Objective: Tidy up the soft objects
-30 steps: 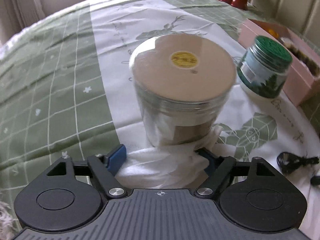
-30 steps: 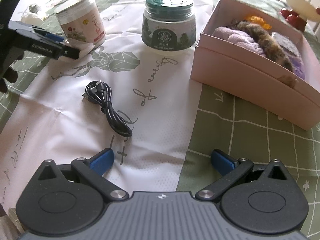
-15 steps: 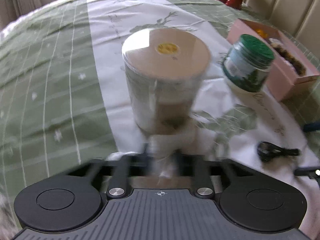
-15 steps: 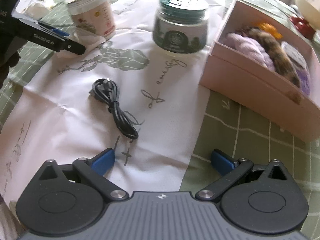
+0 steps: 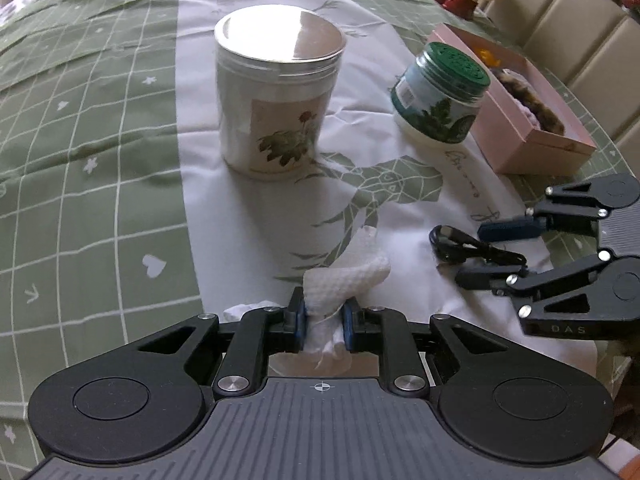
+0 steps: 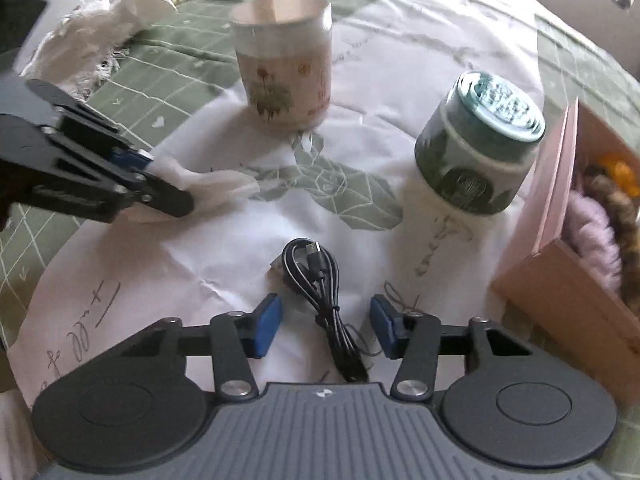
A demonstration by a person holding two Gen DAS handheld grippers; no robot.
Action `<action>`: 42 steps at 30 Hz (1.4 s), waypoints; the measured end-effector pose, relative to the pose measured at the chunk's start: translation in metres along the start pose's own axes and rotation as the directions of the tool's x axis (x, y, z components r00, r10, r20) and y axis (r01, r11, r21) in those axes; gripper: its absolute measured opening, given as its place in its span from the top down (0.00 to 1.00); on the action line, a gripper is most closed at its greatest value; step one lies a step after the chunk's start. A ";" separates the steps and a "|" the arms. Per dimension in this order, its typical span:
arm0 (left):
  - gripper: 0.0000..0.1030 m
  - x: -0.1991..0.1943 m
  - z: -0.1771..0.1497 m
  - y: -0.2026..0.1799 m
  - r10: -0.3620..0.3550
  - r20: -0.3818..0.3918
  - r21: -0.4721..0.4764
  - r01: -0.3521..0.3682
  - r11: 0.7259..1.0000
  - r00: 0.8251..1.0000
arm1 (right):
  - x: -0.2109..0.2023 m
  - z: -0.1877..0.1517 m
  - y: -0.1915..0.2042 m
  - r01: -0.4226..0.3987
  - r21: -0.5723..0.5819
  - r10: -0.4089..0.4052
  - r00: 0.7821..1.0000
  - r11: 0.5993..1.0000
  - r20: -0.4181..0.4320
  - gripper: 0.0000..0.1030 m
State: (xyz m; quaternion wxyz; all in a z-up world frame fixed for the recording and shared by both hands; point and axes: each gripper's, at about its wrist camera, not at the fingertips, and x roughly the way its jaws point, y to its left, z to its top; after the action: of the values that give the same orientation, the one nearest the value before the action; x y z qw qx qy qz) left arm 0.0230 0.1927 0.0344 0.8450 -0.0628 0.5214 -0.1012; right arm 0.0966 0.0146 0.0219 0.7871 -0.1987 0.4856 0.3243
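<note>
My left gripper (image 5: 323, 316) is shut on a white waffle-weave cloth (image 5: 348, 274), which sticks out ahead of the blue pads just above the tablecloth. In the right wrist view the same gripper (image 6: 168, 188) holds the cloth (image 6: 218, 184) at the left. My right gripper (image 6: 325, 322) straddles a coiled black cable (image 6: 314, 270); its jaws are closing and the pads stand clear of the cable. The left wrist view shows that gripper (image 5: 472, 254) over the cable (image 5: 460, 242). A pink box (image 5: 532, 136) at the right holds furry and lilac soft items (image 6: 592, 232).
A tall floral-label jar (image 5: 276, 92) and a squat green-lidded jar (image 5: 440, 96) stand on the white runner beyond the grippers. A fringed white cloth (image 6: 100, 44) lies at the far left on the green checked tablecloth. Chair backs (image 5: 580, 20) line the far right.
The left gripper shut on the white cloth and drew back from the floral jar. The right gripper moved forward over the black cable and its jaws narrowed.
</note>
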 end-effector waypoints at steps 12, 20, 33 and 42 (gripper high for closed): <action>0.80 -0.097 0.057 -0.037 0.006 0.188 -0.011 -0.004 1.000 0.982 | -0.091 0.043 -0.018 -0.102 0.053 0.091 0.980 0.993 0.178 0.85; 0.80 -0.097 0.190 -0.103 -0.010 0.404 0.083 -0.025 0.996 0.915 | -0.177 0.054 -0.114 0.095 0.185 -0.160 0.915 0.978 0.371 0.85; 0.80 0.063 0.253 -0.209 -0.274 0.137 0.089 0.264 0.960 0.952 | -0.150 -0.015 -0.227 0.195 0.426 -0.326 0.909 0.884 0.261 0.85; 0.74 0.104 0.222 -0.213 -0.236 0.089 0.176 0.218 0.960 0.968 | -0.083 -0.041 -0.219 0.174 0.430 -0.265 0.951 0.886 0.161 0.73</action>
State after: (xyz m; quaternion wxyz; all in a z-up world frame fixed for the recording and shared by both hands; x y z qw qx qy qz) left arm 0.2442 -0.0388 0.0886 0.8572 -0.0576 0.4538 -0.2365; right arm 0.1982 -0.1930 0.0773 0.8907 -0.0468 0.4290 0.1430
